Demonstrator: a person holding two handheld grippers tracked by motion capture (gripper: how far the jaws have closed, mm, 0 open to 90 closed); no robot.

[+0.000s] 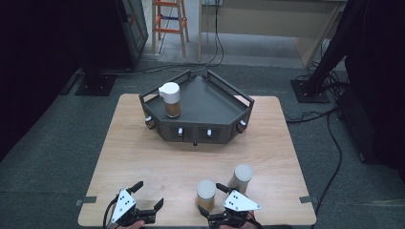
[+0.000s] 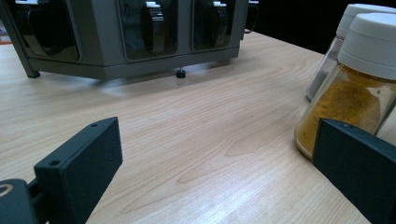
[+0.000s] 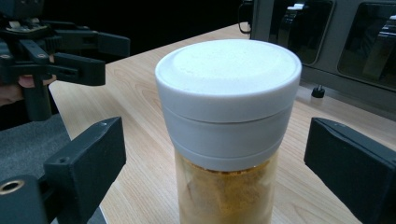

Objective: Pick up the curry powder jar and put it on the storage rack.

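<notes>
A jar of yellow-orange powder with a white lid [image 1: 206,194] [image 3: 227,116] stands near the table's front edge. My right gripper [image 1: 212,200] [image 3: 219,156] is open with a jaw on each side of this jar, and neither jaw touches it. A second white-lidded jar with pale contents [image 1: 240,177] [image 2: 334,51] stands just behind and to the right. My left gripper [image 1: 149,194] [image 2: 215,163] is open and empty, low over the table to the left of the jars. The yellow jar [image 2: 359,88] sits by its right jaw.
A dark grey corner rack [image 1: 215,102] [image 2: 140,65] stands at the far middle of the wooden table [image 1: 143,152], with small drawers along its front. A brown-filled jar with a white lid [image 1: 170,99] stands on its left side. Cables and stands lie on the floor beyond.
</notes>
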